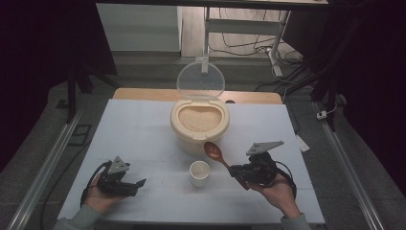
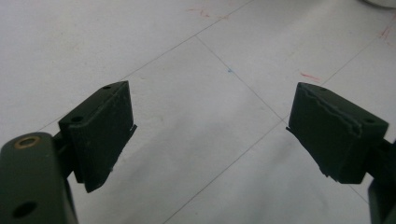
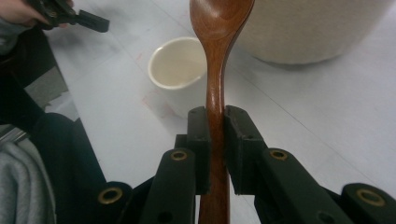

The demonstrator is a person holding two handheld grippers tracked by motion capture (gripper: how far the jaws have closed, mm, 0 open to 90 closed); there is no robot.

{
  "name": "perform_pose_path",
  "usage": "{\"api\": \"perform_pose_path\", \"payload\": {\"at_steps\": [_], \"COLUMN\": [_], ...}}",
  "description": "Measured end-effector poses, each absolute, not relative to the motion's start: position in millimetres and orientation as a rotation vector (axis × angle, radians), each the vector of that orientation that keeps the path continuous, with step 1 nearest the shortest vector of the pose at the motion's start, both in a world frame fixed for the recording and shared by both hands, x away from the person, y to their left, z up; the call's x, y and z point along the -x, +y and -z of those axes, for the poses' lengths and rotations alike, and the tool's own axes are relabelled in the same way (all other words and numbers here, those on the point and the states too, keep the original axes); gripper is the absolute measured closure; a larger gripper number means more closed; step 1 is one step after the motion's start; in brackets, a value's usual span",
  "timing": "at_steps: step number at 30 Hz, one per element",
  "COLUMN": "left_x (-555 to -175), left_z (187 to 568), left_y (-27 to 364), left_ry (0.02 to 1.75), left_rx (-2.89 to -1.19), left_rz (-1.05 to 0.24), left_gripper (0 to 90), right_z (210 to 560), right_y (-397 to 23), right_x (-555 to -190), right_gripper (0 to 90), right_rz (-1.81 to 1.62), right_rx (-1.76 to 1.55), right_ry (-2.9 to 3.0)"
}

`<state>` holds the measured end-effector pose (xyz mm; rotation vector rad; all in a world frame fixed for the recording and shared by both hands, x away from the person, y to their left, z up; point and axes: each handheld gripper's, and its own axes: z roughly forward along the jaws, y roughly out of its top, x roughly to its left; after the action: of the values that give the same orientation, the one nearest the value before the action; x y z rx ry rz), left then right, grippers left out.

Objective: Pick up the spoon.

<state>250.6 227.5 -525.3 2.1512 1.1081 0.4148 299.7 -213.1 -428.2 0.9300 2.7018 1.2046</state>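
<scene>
From the high view, the right gripper [image 1: 238, 173] clamps the wooden spoon [image 1: 214, 153], whose bowl reaches toward the rice container [image 1: 199, 123], the cup [image 1: 199, 172] beside it. The left gripper [image 2: 210, 128] gapes wide above the bare table [image 2: 196, 74]. In the right gripper view, the pads pinch the spoon's handle.

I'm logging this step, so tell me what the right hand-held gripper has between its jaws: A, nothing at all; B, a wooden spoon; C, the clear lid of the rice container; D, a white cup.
B: the right hand-held gripper has its jaws closed on the handle of the wooden spoon, whose bowl points toward the rice container; the white cup stands free on the table.
</scene>
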Motion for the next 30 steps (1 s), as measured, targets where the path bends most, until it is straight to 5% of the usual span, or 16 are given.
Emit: {"api": "perform_pose_path", "payload": {"at_steps": [30], "left_x": [-247.7], "left_z": [516.7], "left_y": [225.5], "left_ry": [1.045], "left_rx": [-2.155], "left_rz": [-0.432], "left_gripper": [15.0], "right_z": [430.3], "right_y": [-167.9], "right_x": [-316.4], "right_gripper": [80.1], "right_rz": [-1.184], "right_rx": [-0.692], "right_ry": [2.880]}}
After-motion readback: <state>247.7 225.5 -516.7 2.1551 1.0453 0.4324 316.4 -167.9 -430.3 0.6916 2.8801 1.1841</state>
